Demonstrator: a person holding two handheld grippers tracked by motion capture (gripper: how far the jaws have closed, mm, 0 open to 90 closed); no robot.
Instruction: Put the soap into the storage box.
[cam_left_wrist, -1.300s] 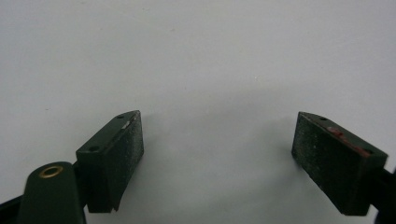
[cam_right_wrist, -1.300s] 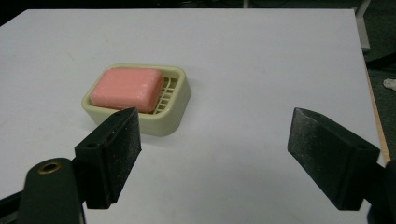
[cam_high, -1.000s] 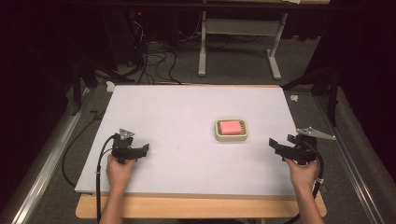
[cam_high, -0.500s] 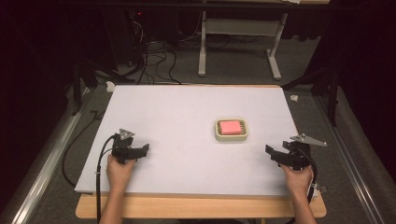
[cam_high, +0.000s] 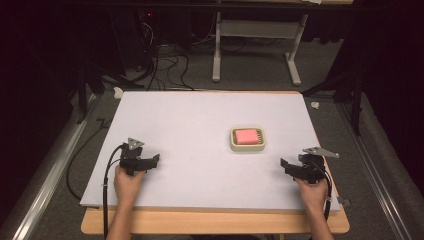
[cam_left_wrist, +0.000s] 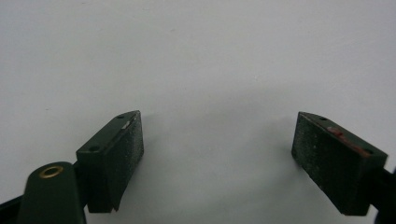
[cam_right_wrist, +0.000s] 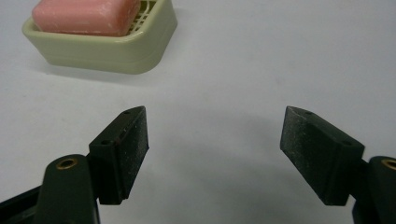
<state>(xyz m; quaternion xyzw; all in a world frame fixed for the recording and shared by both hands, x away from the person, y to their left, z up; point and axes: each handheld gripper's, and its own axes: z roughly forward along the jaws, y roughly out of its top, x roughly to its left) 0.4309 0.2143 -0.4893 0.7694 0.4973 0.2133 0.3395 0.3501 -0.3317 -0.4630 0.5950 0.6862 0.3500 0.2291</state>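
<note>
Right gripper (cam_high: 289, 166): jaws wide, shifted left toward the soap dish (cam_high: 247, 139) since before.
Left gripper (cam_high: 152, 161): jaws wide, unmoved, lower left.

You had two grippers at the table: the left gripper (cam_high: 151, 161) near the table's left front corner and the right gripper (cam_high: 286, 166) near its right front corner, each with two jaws spread wide and nothing between them. One soap dish (cam_high: 247, 139) sat on the table (cam_high: 190, 125), right of its middle, and it held one pink bar of soap (cam_high: 247, 136). One table carried it all. Two hands, one per gripper.
</note>
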